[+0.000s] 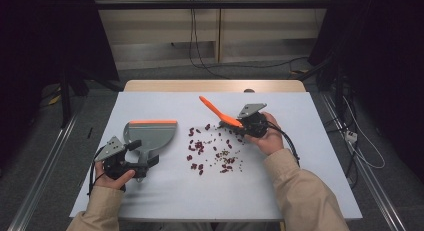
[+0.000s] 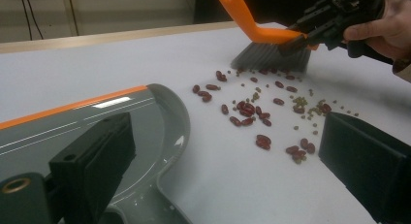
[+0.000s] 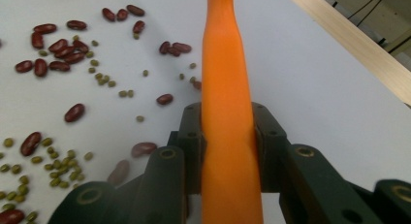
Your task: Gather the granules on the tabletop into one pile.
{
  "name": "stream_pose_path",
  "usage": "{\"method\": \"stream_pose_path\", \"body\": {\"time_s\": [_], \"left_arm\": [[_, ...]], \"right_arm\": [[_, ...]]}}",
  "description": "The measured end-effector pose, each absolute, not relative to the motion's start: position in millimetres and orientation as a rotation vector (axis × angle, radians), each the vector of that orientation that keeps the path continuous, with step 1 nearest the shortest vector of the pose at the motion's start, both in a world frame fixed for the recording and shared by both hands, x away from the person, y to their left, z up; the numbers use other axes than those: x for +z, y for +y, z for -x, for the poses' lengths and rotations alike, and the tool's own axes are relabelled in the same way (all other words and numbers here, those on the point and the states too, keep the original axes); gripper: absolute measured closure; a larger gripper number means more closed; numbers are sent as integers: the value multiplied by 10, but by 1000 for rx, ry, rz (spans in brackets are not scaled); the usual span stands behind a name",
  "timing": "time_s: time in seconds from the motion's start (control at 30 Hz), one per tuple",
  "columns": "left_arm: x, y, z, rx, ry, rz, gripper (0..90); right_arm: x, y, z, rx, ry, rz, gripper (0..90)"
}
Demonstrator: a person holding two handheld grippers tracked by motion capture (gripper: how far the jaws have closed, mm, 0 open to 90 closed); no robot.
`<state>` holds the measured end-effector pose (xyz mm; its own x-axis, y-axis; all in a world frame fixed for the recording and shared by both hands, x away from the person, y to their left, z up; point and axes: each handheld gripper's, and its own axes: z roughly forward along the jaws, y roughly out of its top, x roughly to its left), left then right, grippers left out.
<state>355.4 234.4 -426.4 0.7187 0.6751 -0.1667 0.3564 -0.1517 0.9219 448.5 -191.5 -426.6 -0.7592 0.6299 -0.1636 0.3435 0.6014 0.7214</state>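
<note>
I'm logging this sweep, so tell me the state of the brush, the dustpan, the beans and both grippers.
Brush: clamped, bristles on table.
Dustpan: flat, no beans inside.
Beans: scattered loose on the table.
Left gripper: open, at dustpan handle.
Right gripper: shut on brush.

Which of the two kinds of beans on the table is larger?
The dark red kidney-shaped beans are larger; the small round green beans scattered among them are much smaller.

The dustpan (image 2: pixel 145 122) is shiny grey plastic. The brush (image 3: pixel 225 88) handle is smooth orange plastic. The red beans (image 2: pixel 247 110) look glossy. The table (image 1: pixel 165 191) top is matt white, with a wooden edge.
</note>
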Motion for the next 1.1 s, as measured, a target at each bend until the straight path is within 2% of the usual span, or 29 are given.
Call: {"method": "stream_pose_path", "body": {"time_s": [0.8, 1.1], "left_arm": [[-4262, 2331, -3552, 346, 814, -1765, 58], [-4260, 2322, -3552, 348, 815, -1765, 58]], "right_arm": [[-4221, -1836, -4105, 1032, 2502, -695, 714], [-4097, -1908, -4155, 1102, 2421, -742, 715]]}}
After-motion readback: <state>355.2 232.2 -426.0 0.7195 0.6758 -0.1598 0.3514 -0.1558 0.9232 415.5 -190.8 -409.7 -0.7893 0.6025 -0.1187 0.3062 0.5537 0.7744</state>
